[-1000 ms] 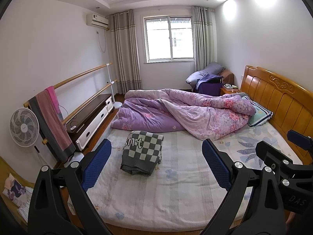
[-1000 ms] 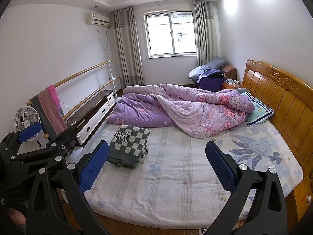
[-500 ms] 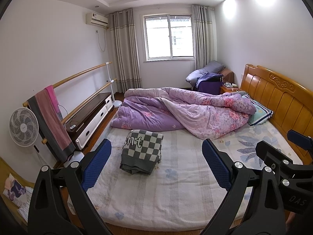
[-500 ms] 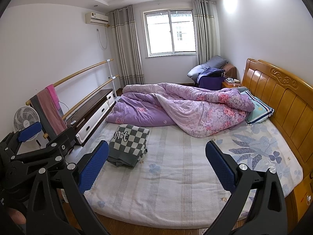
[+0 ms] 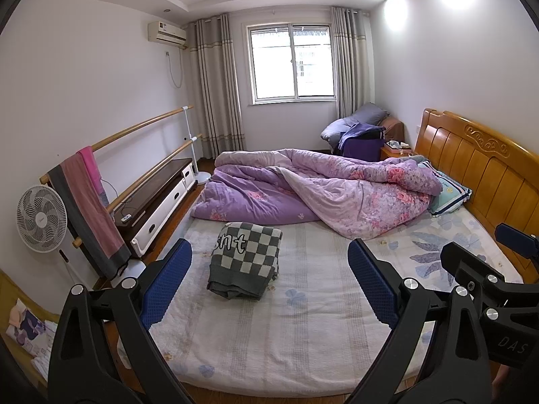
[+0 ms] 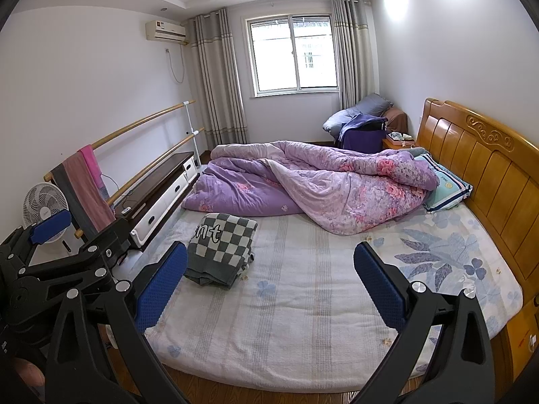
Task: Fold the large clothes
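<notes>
Sweater, one grey-and-white checked piece with lettering, is lying already folded into a compact stack on the bed, near the left edge of the mattress and just short of the quilt. Judging by that tidy bundle, the folding looks finished, or a new garment is about to be fetched; no other loose clothing is showing on the sheet.

Both tongs are hanging in the air off the foot of the bed, well apart from the sweater. The left gripper is standing wide, gripping nothing, its two blue pads framing the stack. The right gripper is likewise spread wide and empty, with the sweater sitting just inside its left pad in that view.

If more folding is wanted, the next move is calling for both tongs to come down onto the mattress and pinch two cloth corners at once. Otherwise, another garment needs finding.

Counting: one sweater, one crumpled purple quilt, one striped pillow at the headboard, one fan, two wooden rails with one towel draped over them.
</notes>
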